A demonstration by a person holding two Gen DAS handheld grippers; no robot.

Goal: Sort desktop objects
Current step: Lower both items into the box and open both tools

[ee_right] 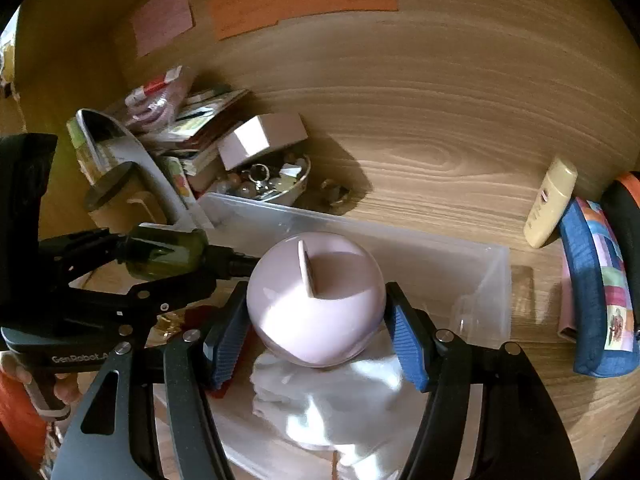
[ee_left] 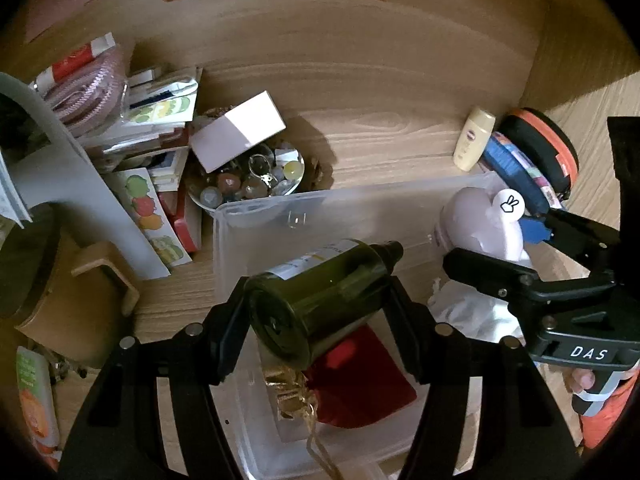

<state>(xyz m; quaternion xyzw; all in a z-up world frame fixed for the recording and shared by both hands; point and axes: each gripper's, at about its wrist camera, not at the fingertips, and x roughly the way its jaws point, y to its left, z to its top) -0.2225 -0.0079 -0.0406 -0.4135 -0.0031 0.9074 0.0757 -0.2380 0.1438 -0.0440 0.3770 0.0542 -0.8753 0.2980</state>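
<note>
Wooden desk point(ee_left: 392, 128); bottle point(ee_left: 320, 288) between left gripper point(ee_left: 316, 300) fingers

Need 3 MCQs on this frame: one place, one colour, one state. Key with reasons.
1. Where is the red cloth pouch?
A. inside the clear plastic bin
B. on the wall
C. in the glass bowl

2. What colour is the round smooth object in the right gripper?
A. green
B. pale pink
C. orange

3. The left gripper is:
A. empty
B. clamping the dark green glass bottle
C. out of view

Key: A, it lies on the bin's floor; B, pink between blue pads; B, fingers press the bottle's sides.
</note>
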